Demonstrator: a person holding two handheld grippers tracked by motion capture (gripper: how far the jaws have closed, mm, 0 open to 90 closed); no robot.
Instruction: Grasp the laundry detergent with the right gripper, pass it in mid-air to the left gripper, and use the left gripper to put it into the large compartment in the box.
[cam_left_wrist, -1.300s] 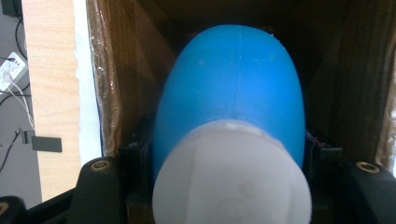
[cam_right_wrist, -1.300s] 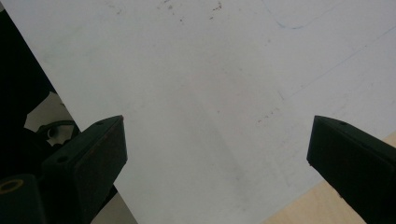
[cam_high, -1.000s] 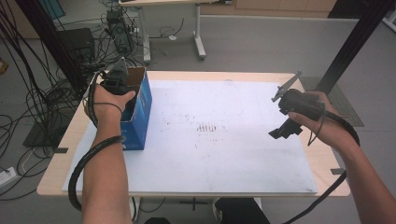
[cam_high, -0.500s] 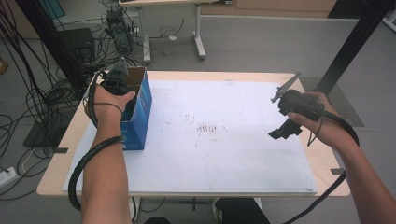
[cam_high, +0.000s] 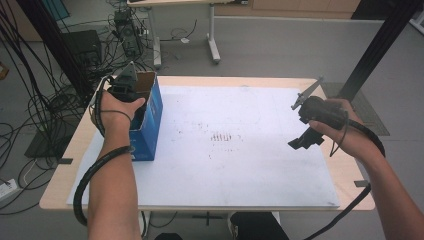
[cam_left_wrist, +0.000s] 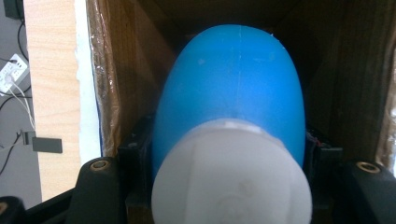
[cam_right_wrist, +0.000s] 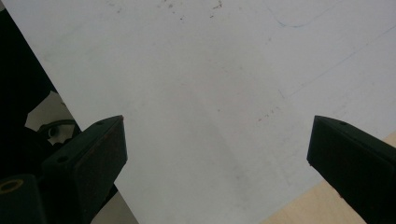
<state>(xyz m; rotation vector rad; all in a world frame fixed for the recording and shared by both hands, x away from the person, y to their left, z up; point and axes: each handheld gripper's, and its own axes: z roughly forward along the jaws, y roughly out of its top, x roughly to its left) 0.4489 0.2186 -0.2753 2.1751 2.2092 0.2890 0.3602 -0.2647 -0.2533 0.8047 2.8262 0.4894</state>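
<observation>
The left gripper (cam_high: 125, 82) sits at about ten o'clock on the table (cam_high: 240, 80), poised over the open top of the box (cam_high: 150, 120), a tall blue carton with a brown cardboard inside that stands on the left edge of the white sheet (cam_high: 225, 170). In the left gripper view its jaws pinch a bottle (cam_left_wrist: 229, 98), blue in the body with a white cap (cam_left_wrist: 231, 177) towards the camera. One jaw presses each side of the bottle near the shoulder. The bottle points away from the camera, down into the box, with brown walls (cam_left_wrist: 119, 79) at nine and three o'clock of it. Whether its far end touches the bottom of the box cannot be told, since the inside is dark there. The left hand (cam_high: 117, 107) wraps the gripper from behind, and a black cable (cam_high: 92, 175) runs along the forearm.

The right gripper (cam_high: 305, 120) is at about three o'clock on the table, well apart from the box, held above the sheet near its right edge. Its jaws are spread wide with nothing between them: in the right gripper view one stands at eight o'clock and the other at four, and the bare, lightly smudged sheet (cam_right_wrist: 210, 102) lies between them. The right hand (cam_high: 345, 135) grips the body of that tool.
</observation>
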